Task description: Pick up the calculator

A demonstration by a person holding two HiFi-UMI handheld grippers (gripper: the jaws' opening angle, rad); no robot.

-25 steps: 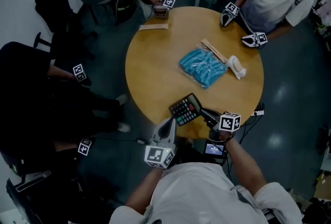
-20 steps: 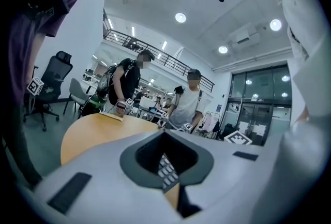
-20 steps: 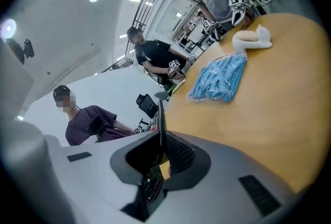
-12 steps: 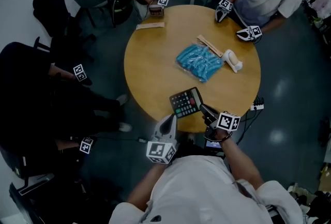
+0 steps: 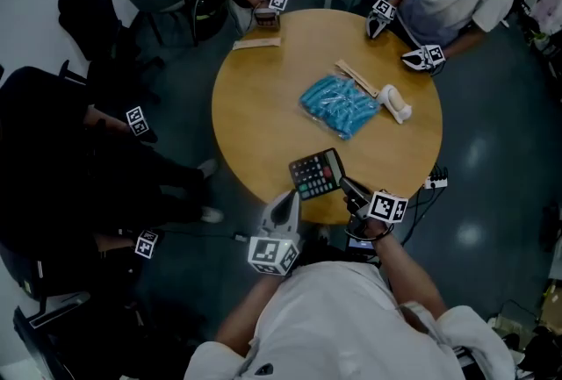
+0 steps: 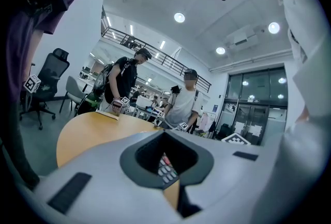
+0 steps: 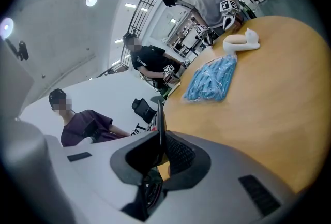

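Note:
A black calculator (image 5: 316, 174) with rows of keys is at the near edge of the round wooden table (image 5: 263, 106), tilted and overhanging the rim. My right gripper (image 5: 351, 190) is shut on its right side. In the right gripper view the calculator (image 7: 161, 124) shows edge-on as a thin dark plate between the jaws of the right gripper (image 7: 160, 154). My left gripper (image 5: 285, 210) hangs just below and left of the calculator, off the table, its jaws together with nothing in them. In the left gripper view the left gripper (image 6: 166, 151) has the calculator keys (image 6: 165, 168) just beyond its tips.
A blue packet (image 5: 341, 106), a white object (image 5: 397, 104) and wooden sticks (image 5: 356, 77) lie mid-table; a flat wooden piece (image 5: 256, 43) is at the far left. Other people with grippers (image 5: 379, 18) sit round the table. A small lit screen (image 5: 362, 250) is by my right wrist.
My right gripper has rolled a little with the calculator in it, and the calculator now shows more of its face. The left gripper has stayed put.

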